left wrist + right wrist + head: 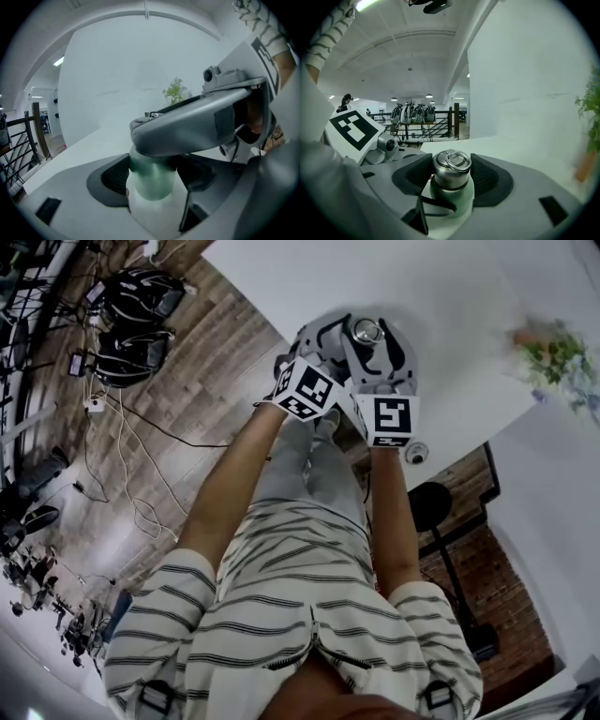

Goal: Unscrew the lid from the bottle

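Lid [451, 172] and bottle [152, 183] called for different handling. The bottle, pale green and frosted, was held upright over the white counter [450, 296]; whether its base rested there no view showed. Its body looked rigid, probably light if empty. It seemed smooth enough to spin under a loose grip, yet stiff enough to bear a firm squeeze. The left hand-held gripper [154, 177] was clamped on that body below the shoulder, a dark ribbed pad against each side, which seemed the right place to hold it against turning.

On top of the bottle sat the lid, a short brushed-steel cap with a wire ring [457, 160] lying flat on its crown. Bare metal would likely be slippery and unyielding, so the hold belonged on its round wall, square and level, not on the loose ring. The right hand-held gripper [452, 177] reached across above the left one, and its pads lay against the lid's two sides, seemingly gripping it. A dark strap [436, 204] looped round the bottle's neck, just under the lid, and was best kept clear of the pads.
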